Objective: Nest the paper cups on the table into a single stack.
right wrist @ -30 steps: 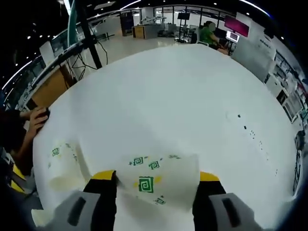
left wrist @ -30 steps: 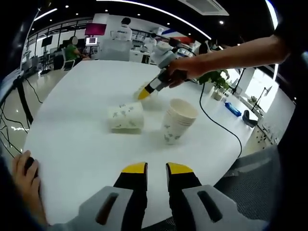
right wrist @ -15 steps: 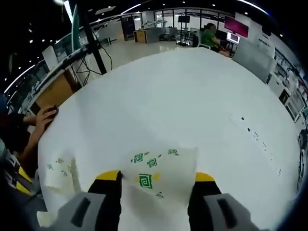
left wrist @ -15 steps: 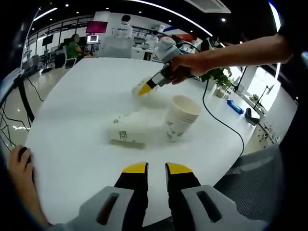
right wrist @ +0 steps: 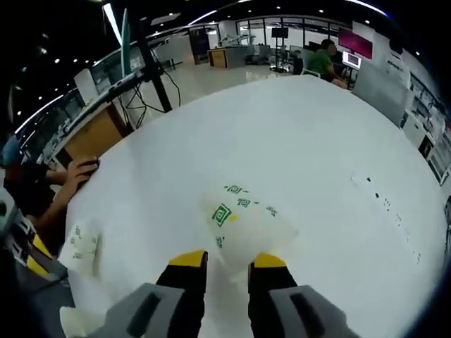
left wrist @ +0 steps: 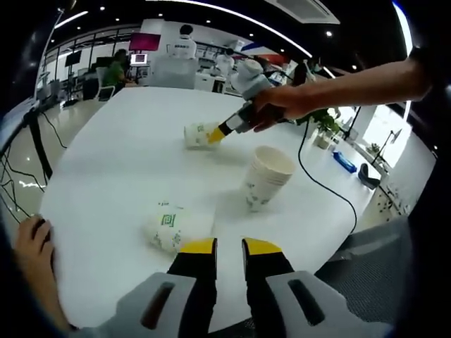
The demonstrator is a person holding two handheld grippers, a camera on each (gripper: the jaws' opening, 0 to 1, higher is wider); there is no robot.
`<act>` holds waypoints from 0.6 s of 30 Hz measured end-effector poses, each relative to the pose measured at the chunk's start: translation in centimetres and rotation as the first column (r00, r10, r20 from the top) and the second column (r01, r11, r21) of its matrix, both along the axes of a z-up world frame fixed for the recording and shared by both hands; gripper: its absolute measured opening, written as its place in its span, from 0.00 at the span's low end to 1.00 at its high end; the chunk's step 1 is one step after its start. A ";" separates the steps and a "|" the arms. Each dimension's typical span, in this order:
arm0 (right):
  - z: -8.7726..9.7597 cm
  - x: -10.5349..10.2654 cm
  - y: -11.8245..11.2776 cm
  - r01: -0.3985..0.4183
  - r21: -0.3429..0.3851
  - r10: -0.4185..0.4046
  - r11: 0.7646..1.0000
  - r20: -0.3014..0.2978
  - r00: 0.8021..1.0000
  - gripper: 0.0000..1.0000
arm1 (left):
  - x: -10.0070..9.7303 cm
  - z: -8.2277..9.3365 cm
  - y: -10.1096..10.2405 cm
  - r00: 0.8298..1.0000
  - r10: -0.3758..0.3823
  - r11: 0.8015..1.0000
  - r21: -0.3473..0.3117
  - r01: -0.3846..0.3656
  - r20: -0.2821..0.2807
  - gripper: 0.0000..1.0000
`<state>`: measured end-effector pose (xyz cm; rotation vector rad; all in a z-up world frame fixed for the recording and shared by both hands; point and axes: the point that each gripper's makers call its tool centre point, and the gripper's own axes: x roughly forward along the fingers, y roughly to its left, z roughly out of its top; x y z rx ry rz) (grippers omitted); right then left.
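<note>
A stack of white paper cups (left wrist: 266, 176) with green marks stands upright on the white round table (left wrist: 106, 155). One loose paper cup (left wrist: 173, 227) lies on its side just left of my left gripper (left wrist: 230, 246), whose jaws are shut with nothing between them. Beyond the stack, my right gripper (left wrist: 213, 134), held by a person's hand, pinches another cup (left wrist: 196, 134) low over the table. In the right gripper view, the right gripper (right wrist: 228, 260) is shut on that cup (right wrist: 246, 220), squeezing its near end. The loose cup (right wrist: 81, 243) lies at the left.
A person's hand (left wrist: 32, 243) rests on the table edge at the near left, and the same hand (right wrist: 77, 172) appears in the right gripper view. A black cable (left wrist: 313, 176) hangs past the table's right edge. Desks and seated people fill the room behind.
My right gripper's jaws have closed from wide apart onto the cup and carried it left, away from the stack. The loose cup has rolled toward my left gripper.
</note>
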<state>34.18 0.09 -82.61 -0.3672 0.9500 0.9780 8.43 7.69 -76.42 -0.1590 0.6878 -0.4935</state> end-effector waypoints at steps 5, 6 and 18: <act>-0.1 -0.5 1.5 -0.010 0.045 0.011 0.999 -0.019 1.000 0.21 | -0.6 0.5 2.1 0.999 0.037 0.999 0.038 -0.038 0.019 0.14; -0.2 -0.4 1.7 -0.007 0.051 0.008 0.999 -0.021 1.000 0.20 | -0.7 0.3 2.5 0.999 0.042 0.998 0.048 -0.043 0.023 0.14; -0.2 0.3 3.3 0.037 0.124 -0.033 0.992 -0.031 0.999 0.00 | -1.3 -0.8 4.8 0.998 0.034 0.980 0.196 -0.044 0.054 0.23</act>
